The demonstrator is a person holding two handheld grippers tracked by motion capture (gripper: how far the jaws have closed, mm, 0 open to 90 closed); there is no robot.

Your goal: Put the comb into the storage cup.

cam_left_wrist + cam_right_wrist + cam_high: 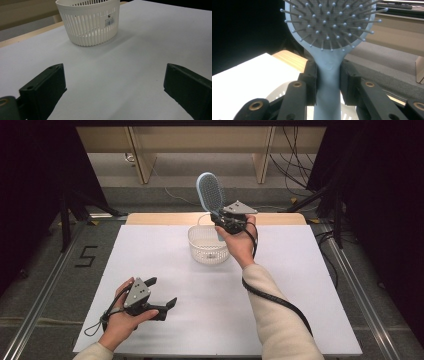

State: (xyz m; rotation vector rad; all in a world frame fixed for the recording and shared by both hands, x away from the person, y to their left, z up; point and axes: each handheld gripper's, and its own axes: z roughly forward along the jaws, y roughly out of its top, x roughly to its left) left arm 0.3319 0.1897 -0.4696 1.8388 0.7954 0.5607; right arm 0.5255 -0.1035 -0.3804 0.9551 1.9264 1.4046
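Holding: your right gripper (pixel 219 215) clamps the pale-blue hairbrush (pixel 210 192) by its handle, head upright above the white slotted basket (pixel 206 251).
Basket: on your white table (pixel 200 320).
Left gripper (pixel 162 295): jaws wide, resting near you.

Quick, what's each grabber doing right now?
Left gripper: open, empty, low over the table.
Right gripper: shut on the blue hairbrush, above the white basket.

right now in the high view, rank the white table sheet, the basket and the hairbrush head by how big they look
1. White table sheet, by far the largest.
2. Basket.
3. Hairbrush head, slightly smaller than the basket; it is held up in the right gripper, nearer the camera, so that gap is unsure.
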